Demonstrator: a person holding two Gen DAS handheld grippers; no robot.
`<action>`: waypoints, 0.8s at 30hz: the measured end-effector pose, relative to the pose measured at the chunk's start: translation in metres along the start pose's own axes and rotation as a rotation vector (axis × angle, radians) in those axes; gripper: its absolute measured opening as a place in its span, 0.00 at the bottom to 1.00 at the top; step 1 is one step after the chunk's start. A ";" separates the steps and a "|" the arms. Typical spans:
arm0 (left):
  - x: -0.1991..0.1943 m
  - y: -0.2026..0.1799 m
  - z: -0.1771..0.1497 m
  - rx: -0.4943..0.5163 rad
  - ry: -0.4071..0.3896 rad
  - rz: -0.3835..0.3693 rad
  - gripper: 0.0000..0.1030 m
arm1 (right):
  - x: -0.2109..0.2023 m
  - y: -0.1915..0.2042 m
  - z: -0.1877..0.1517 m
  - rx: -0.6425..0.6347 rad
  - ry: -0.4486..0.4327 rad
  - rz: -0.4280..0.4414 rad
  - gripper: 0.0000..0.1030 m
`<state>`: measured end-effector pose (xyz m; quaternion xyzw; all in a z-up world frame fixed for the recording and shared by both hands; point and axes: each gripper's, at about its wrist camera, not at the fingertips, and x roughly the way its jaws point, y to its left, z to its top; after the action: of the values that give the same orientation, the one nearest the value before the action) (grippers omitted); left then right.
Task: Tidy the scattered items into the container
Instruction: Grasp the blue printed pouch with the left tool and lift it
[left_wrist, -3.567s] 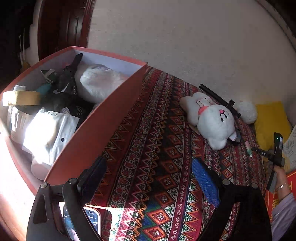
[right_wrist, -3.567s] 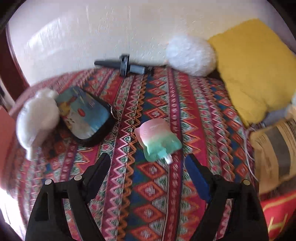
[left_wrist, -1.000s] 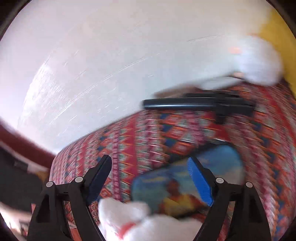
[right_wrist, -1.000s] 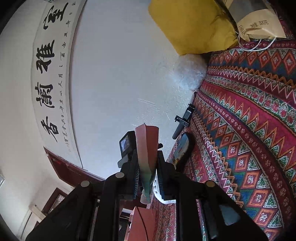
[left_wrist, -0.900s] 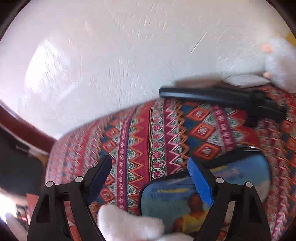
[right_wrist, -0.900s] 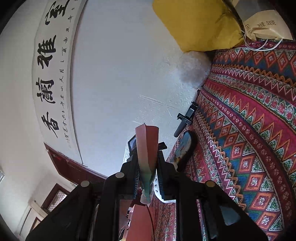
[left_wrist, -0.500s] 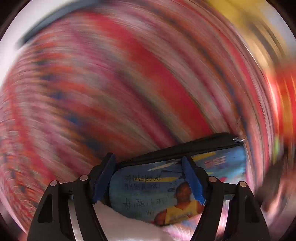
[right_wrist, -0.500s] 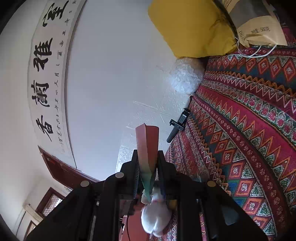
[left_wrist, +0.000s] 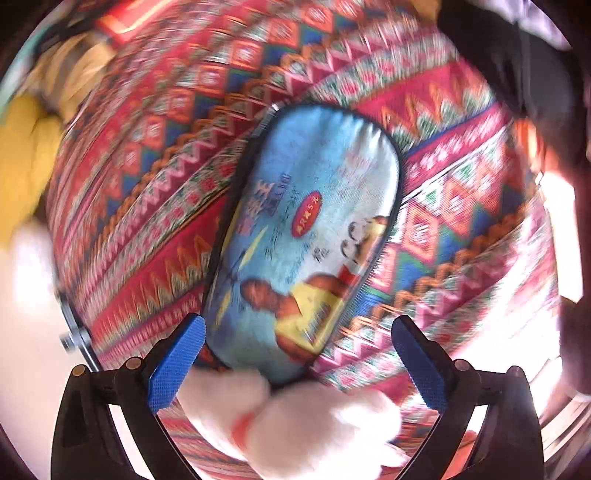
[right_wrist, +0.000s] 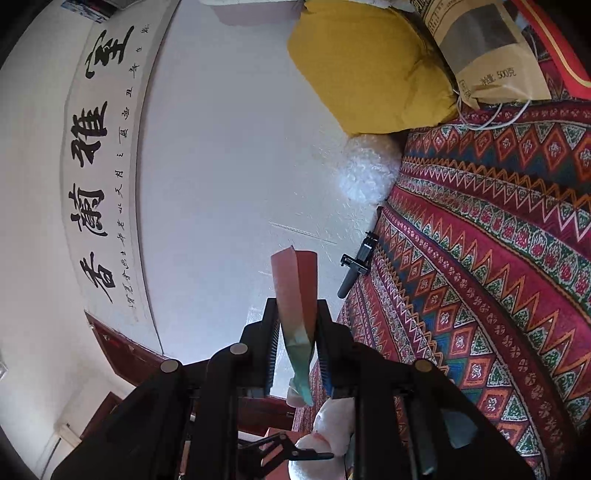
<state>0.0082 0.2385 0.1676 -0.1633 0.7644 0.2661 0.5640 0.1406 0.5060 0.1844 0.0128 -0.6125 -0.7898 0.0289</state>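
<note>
On the left wrist view: a blue printed pouch (left_wrist: 306, 236) lies flat on the patterned blanket (left_wrist: 155, 192), with a white plush toy (left_wrist: 295, 421) touching its near end; the frame is motion-blurred.
Left edge of that view: a yellow cushion (left_wrist: 22, 162) sits beside the blanket.
Right wrist view only: a white wall with a calligraphy scroll (right_wrist: 103, 162), a dark red door frame (right_wrist: 122, 354), a fluffy white ball (right_wrist: 369, 170), a black handle tool (right_wrist: 356, 264) by the wall, and a brown paper bag (right_wrist: 487, 59) on the yellow cushion.
Surface: red, blue and orange zigzag weave covers the bed.
Left gripper (left_wrist: 295, 365): blue pads (left_wrist: 177, 363) spread wide, straddling the pouch's near end and the plush, gripping nothing.
Right gripper (right_wrist: 297, 332): raised above the bed, jaws pinched narrow on a pink-and-green packet (right_wrist: 295, 291) standing upright between them.
</note>
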 end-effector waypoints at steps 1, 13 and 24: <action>0.007 0.001 0.005 0.031 -0.013 0.013 0.98 | 0.002 -0.001 0.000 0.007 0.005 0.006 0.18; 0.035 0.044 0.017 -0.179 -0.045 -0.219 1.00 | 0.013 -0.014 0.000 0.050 0.046 -0.021 0.18; -0.071 0.042 -0.099 -1.015 -0.444 -0.242 0.71 | 0.011 0.015 -0.007 -0.042 0.045 0.008 0.18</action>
<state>-0.0700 0.2101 0.2665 -0.4406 0.3797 0.5615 0.5886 0.1306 0.4953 0.1972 0.0276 -0.5951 -0.8019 0.0463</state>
